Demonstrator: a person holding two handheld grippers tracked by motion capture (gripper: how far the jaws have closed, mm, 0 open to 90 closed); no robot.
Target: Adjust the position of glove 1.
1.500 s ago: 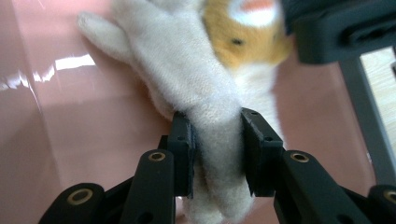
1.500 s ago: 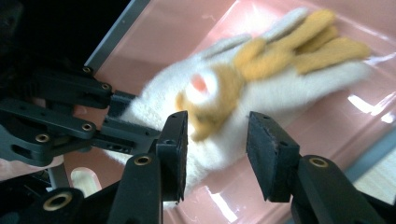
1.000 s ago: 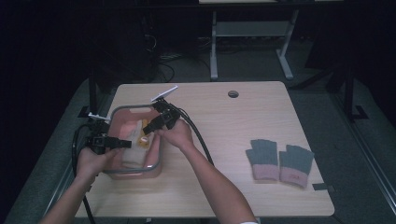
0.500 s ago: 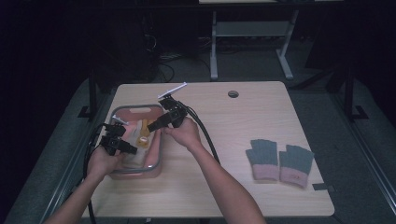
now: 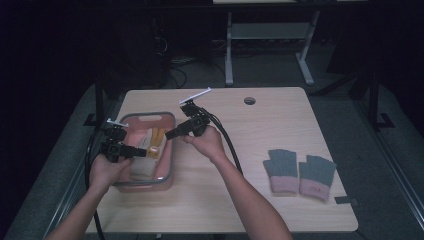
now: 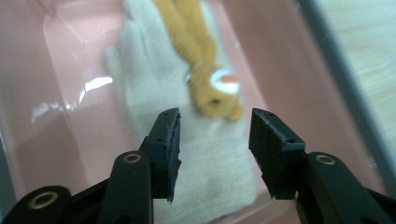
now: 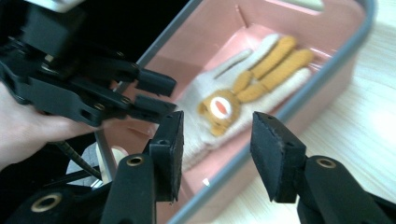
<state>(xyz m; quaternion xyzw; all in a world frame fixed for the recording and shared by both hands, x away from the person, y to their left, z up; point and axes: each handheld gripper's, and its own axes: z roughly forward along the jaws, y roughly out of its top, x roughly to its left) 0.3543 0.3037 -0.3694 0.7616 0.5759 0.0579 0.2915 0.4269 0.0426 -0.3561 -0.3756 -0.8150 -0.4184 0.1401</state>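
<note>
A pink bin (image 5: 145, 120) with a grey rim sits at the table's left. Inside lies a cream glove with an orange animal figure (image 5: 154, 141) (image 6: 205, 79) (image 7: 247, 84). My left gripper (image 5: 140, 151) (image 6: 215, 140) hovers over the bin above the glove's cuff, jaws open and empty. My right gripper (image 5: 170, 134) (image 7: 217, 144) hangs open above the bin's right rim, pointing at the glove, nothing between its jaws. In the right gripper view the left gripper (image 7: 156, 93) shows beyond my own jaws.
A pair of grey-green gloves with pink cuffs (image 5: 299, 172) lies flat at the table's right. A round cable hole (image 5: 249, 101) is near the far edge. Cables trail from both grippers. Dark floor and a desk frame (image 5: 265, 40) lie beyond the table.
My right gripper has pulled up and rightward out of the bin to its right rim. My left gripper has risen a little over the bin. The glove stays in the bin.
</note>
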